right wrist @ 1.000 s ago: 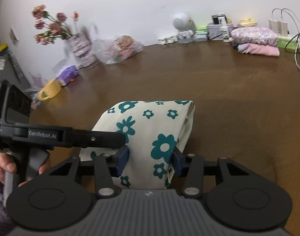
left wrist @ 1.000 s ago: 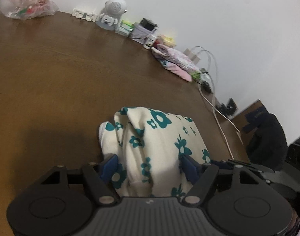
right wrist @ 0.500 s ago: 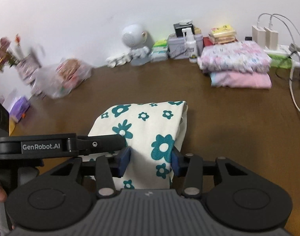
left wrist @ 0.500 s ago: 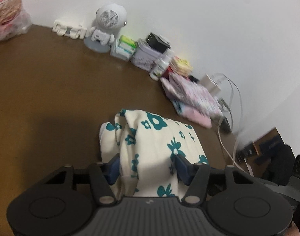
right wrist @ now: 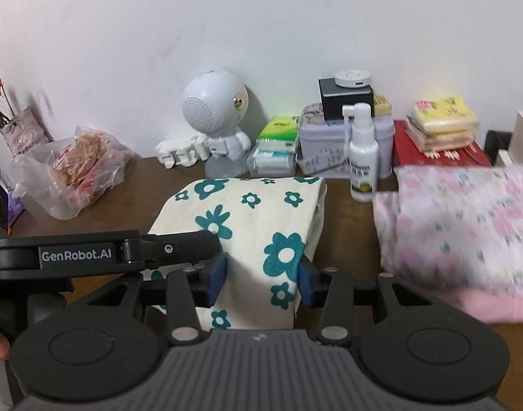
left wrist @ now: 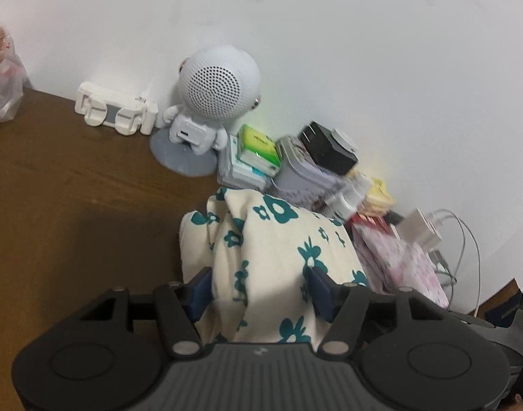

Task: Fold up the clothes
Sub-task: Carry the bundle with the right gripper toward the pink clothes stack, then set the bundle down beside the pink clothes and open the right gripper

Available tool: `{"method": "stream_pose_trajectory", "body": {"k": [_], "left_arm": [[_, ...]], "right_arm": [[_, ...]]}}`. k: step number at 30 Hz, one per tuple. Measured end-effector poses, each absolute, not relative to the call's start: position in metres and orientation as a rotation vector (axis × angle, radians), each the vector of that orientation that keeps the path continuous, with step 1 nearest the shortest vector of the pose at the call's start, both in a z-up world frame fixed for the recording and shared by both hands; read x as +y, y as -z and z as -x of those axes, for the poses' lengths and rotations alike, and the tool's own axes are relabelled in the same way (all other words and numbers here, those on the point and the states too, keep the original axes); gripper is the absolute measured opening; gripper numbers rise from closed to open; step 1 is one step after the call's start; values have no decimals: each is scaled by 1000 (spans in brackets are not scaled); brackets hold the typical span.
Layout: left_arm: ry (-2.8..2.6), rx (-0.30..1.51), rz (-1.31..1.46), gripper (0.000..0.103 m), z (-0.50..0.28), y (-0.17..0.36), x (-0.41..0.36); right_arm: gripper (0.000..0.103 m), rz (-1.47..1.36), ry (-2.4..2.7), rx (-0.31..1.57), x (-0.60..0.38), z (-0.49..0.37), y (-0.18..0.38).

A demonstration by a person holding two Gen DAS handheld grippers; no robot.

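A: Left gripper?
B: Blue pads pressed into both sides of the folded cloth, clamped.
A: Right gripper?
B: Same, pinching that cloth from its other side. Left gripper's black arm crosses the right view's lower left, fingertip at the edge.

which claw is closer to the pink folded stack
Right. The right claw grips the floral garment on the side next to the pink folded stack; the left claw grips its far side.
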State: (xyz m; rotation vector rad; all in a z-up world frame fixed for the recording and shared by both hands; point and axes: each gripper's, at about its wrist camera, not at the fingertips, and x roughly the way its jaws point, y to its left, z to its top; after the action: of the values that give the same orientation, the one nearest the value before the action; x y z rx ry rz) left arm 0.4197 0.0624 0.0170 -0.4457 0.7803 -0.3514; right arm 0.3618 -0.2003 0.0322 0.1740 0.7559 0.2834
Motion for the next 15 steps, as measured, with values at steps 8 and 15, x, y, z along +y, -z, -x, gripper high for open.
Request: {"method": "stream_pose_trajectory", "body": {"k": [8, 15], "left_arm": [[278, 735, 471, 74, -372, -35, 78], [288, 565, 288, 89, -215, -110, 70]], "right_arm": [[74, -212, -200, 665, -203, -266, -60], [100, -245, -128, 585, -206, -183, -84]]}}
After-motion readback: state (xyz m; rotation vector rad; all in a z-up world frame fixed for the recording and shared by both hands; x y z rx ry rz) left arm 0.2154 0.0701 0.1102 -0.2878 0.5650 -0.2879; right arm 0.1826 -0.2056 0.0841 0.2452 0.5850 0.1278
